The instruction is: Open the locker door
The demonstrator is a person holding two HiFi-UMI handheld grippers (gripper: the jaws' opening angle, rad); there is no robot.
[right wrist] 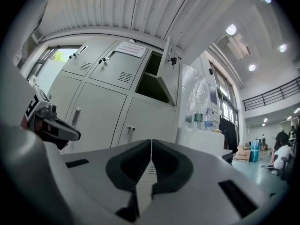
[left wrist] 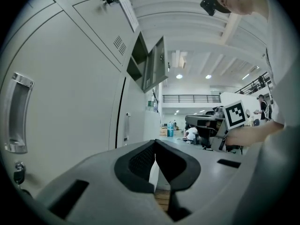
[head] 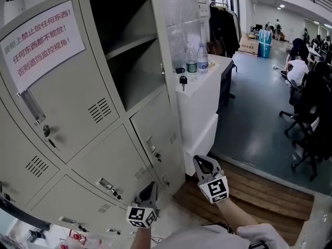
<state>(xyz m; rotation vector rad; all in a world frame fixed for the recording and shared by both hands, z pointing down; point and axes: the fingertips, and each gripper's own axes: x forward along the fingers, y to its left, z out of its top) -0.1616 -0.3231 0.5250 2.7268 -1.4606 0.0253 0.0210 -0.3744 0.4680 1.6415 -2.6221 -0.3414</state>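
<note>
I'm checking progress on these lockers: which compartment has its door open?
The top right compartment: its door is swung outward, showing a bare shelf inside. All the other doors in view are shut.

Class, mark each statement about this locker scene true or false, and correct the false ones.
1. The upper right locker's door stands open. True.
2. A notice with red lettering is stuck on that open door. False: the notice is on the closed upper left door.
3. Two bottles stand on the white counter beside the lockers. True.
4. The right gripper grips a locker handle. False: its jaws are together on nothing, and it is clear of the lockers.
5. The left gripper has its jaws wide apart. False: they are together, with nothing between them.
</note>
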